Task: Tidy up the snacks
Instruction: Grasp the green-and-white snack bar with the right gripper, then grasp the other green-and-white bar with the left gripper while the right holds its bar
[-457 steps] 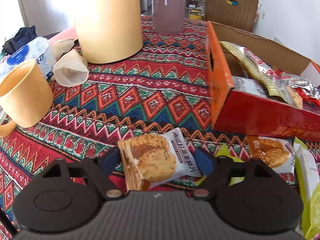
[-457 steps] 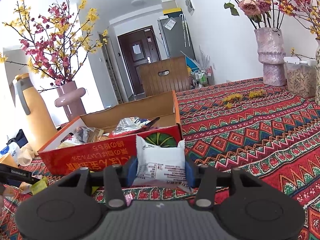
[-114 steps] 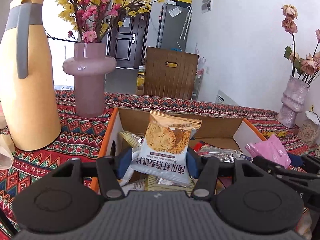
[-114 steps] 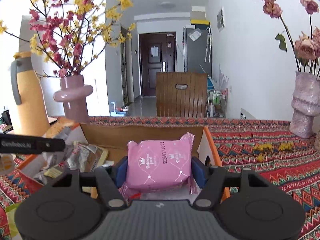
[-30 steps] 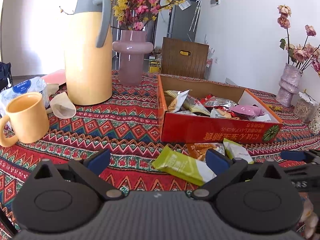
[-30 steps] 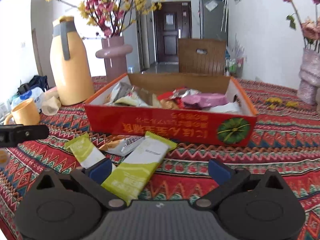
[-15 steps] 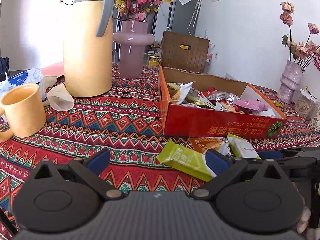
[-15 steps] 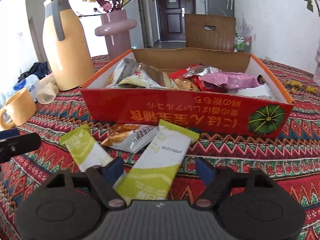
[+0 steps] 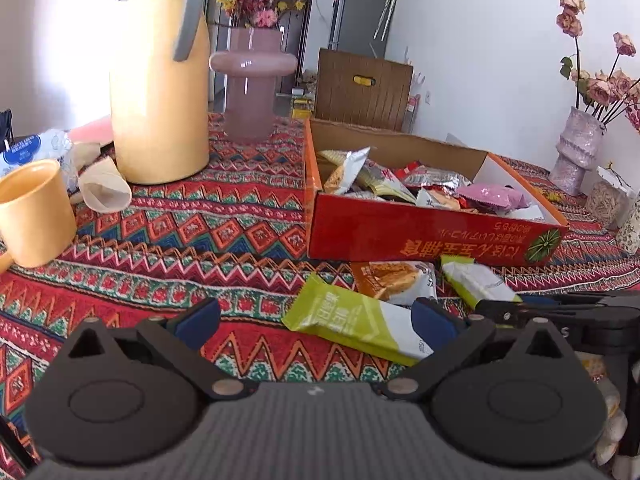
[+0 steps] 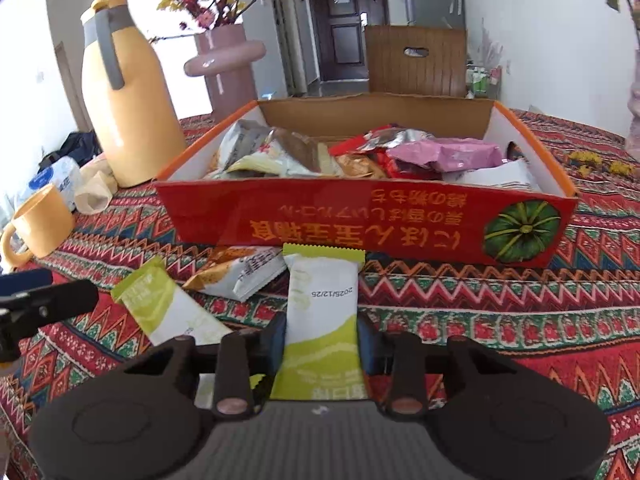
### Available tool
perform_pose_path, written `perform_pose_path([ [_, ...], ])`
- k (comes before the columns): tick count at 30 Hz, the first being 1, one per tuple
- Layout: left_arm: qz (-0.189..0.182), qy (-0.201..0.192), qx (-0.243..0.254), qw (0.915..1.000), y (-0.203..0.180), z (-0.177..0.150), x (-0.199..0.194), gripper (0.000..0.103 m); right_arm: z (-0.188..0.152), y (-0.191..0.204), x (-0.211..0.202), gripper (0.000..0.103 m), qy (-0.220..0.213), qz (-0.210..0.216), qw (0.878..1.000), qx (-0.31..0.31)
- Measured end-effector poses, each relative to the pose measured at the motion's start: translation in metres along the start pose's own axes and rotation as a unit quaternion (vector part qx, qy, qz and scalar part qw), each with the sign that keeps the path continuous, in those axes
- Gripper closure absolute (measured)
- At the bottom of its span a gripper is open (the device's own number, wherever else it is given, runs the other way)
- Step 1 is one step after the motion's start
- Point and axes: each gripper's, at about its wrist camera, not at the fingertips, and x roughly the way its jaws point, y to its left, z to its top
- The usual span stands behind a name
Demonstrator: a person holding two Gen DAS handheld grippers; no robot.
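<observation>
A green and white snack packet (image 10: 324, 300) lies on the patterned cloth just before the red cardboard box (image 10: 360, 220) full of snacks. My right gripper (image 10: 322, 344) has its jaws closing on this packet, and both pads touch its sides. A second green packet (image 9: 352, 324) lies slantwise in front of my left gripper (image 9: 316, 320), which is open and low over the cloth, its right finger beside the packet's white end. Between the two green packets sits a brown cookie packet (image 9: 394, 280). The right gripper's black fingers (image 9: 560, 308) show at the right of the left wrist view.
On the left stand a tall yellow thermos jug (image 9: 160, 92), a pink vase (image 9: 252, 80) with flowers, an orange mug (image 9: 32, 216) and a tipped paper cup (image 9: 104, 192). Another vase (image 9: 576, 148) stands far right. A wooden chair back (image 10: 416, 60) rises behind the box.
My right gripper has moved forward over the green and white packet and its jaws have come in from wide open to touch the packet's sides. The left gripper stays open and has barely moved.
</observation>
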Motion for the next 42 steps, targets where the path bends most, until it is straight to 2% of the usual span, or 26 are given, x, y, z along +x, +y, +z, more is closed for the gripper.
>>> perform_pose_path([
  [10, 0.004, 0.086, -0.042, 0.9954, -0.026, 0.012, 0.041, 0.000, -0.015, -0.026, -0.037, 0.069, -0.064, 0.001, 0.998, 0.023],
  [20, 0.070, 0.148, -0.037, 0.9858, -0.066, 0.015, 0.082, 0.002, -0.027, -0.057, -0.054, 0.069, -0.087, -0.004, 0.995, 0.053],
  [22, 0.076, 0.150, -0.024, 0.9855, -0.068, 0.012, 0.081, 0.006, -0.029, -0.060, -0.056, 0.069, -0.088, -0.003, 0.995, 0.056],
  [25, 0.077, 0.149, -0.013, 0.9858, -0.068, 0.008, 0.074, 0.017, -0.030, -0.062, -0.059, 0.069, -0.092, 0.000, 0.994, 0.056],
  [27, 0.071, 0.148, -0.004, 0.9865, -0.068, 0.007, 0.067, 0.037, -0.031, -0.063, -0.061, 0.069, -0.095, 0.001, 0.994, 0.055],
  [28, 0.067, 0.148, 0.001, 0.9867, -0.068, 0.007, 0.063, 0.044, -0.031, -0.063, -0.061, 0.069, -0.096, 0.002, 0.994, 0.054],
  [30, 0.057, 0.147, 0.011, 0.9874, -0.067, 0.007, 0.057, 0.065, -0.031, -0.063, -0.063, 0.069, -0.098, 0.004, 0.994, 0.053],
  [37, 0.045, 0.116, 0.034, 0.9916, -0.061, 0.011, 0.035, 0.067, -0.029, -0.061, -0.069, 0.069, -0.110, 0.005, 0.993, 0.043],
  [42, 0.030, 0.081, 0.042, 0.9954, -0.062, 0.031, 0.017, 0.067, -0.022, -0.059, -0.076, 0.069, -0.126, 0.002, 0.992, 0.029],
])
